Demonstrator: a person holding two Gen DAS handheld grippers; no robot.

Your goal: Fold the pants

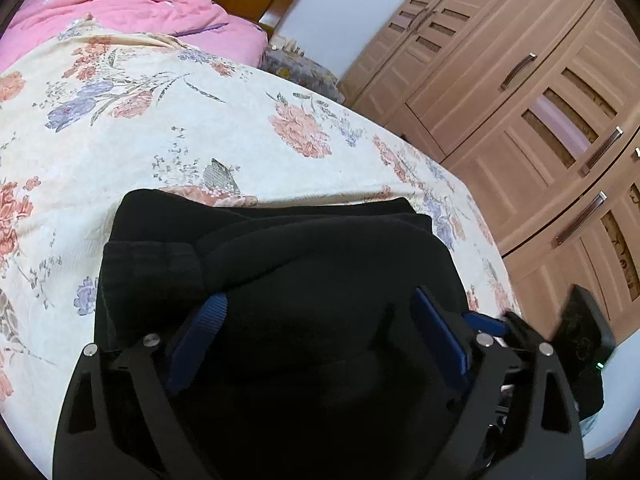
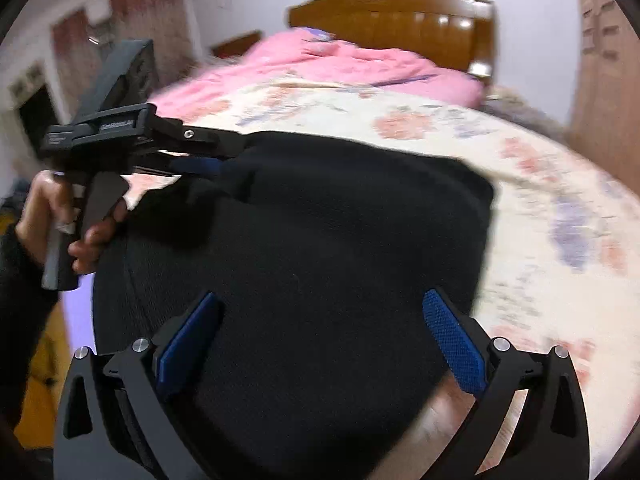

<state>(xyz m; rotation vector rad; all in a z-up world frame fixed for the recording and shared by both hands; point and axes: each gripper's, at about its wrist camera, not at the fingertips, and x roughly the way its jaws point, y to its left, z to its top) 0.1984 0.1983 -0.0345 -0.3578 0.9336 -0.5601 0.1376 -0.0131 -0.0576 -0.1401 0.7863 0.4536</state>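
Observation:
The black pants lie folded in a thick bundle on the floral bedspread, near the bed's front edge. My left gripper is open, its blue pads spread wide over the near part of the bundle. In the right wrist view the pants fill the middle. My right gripper is open above them, blue pads wide apart. The left gripper shows at the upper left there, held by a hand, its tip at the bundle's far left edge.
A pink quilt is heaped at the head of the bed before a wooden headboard. A brown wardrobe stands along the bed's right side. A floral-covered nightstand sits beside the headboard.

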